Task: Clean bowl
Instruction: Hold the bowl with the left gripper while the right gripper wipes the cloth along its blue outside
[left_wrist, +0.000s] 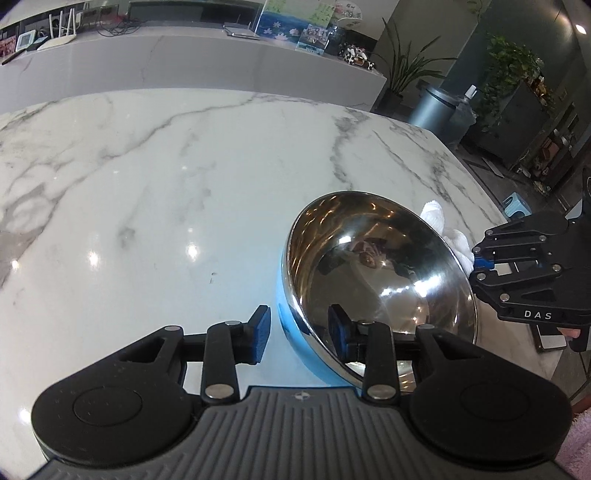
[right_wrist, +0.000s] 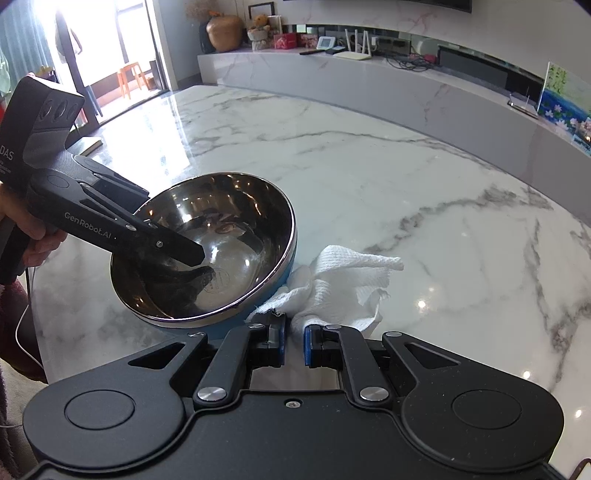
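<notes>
A steel bowl (left_wrist: 373, 273) with a blue outside sits tilted on the marble table (left_wrist: 184, 184). My left gripper (left_wrist: 299, 334) straddles its near rim, one finger inside, one outside with a gap to the wall. In the right wrist view the bowl (right_wrist: 221, 251) is at centre left with my left gripper's finger (right_wrist: 177, 251) reaching into it. My right gripper (right_wrist: 294, 345) is shut on a white paper towel (right_wrist: 340, 284) that lies beside the bowl, touching its blue wall. The towel (left_wrist: 447, 229) shows behind the bowl in the left wrist view, held by my right gripper (left_wrist: 476, 258).
A long marble counter (right_wrist: 369, 81) with routers, cables and pictures runs behind the table. A grey bin (left_wrist: 432, 107) and potted plants (left_wrist: 406, 70) stand beyond the table's far right edge. The table edge (right_wrist: 576, 229) curves close on the right.
</notes>
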